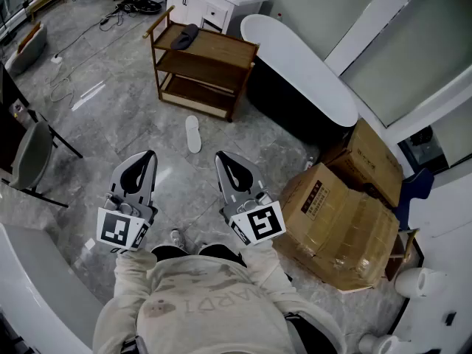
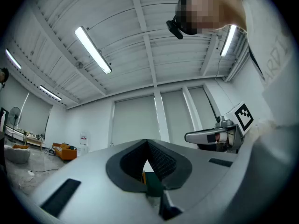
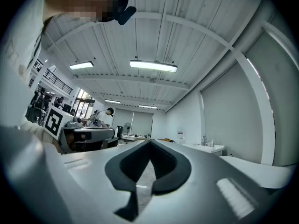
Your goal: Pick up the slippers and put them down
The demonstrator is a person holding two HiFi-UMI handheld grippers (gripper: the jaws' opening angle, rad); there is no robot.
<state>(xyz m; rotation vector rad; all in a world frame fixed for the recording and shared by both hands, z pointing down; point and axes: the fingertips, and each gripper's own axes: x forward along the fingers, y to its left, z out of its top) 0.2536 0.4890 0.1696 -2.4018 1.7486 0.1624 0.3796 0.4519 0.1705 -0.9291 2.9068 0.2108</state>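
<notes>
A white slipper [image 1: 192, 133] lies on the grey marble floor in front of a wooden shelf rack [image 1: 203, 68]. A dark slipper [image 1: 184, 36] rests on the rack's top shelf. My left gripper [image 1: 150, 155] is held near the body, well short of the white slipper, jaws together with nothing between them. My right gripper [image 1: 221, 158] sits beside it, also shut and empty. In the left gripper view the jaw tips [image 2: 147, 141] meet and point toward the ceiling and window blinds. The right gripper view shows its tips [image 3: 150, 141] touching too.
Two cardboard boxes [image 1: 346, 223] stand at the right. A black and white bathtub [image 1: 299, 76] runs behind the rack. A white vanity [image 1: 214, 2] is at the back. A chair [image 1: 29, 157] stands at the left, with cables [image 1: 81, 43] on the floor beyond.
</notes>
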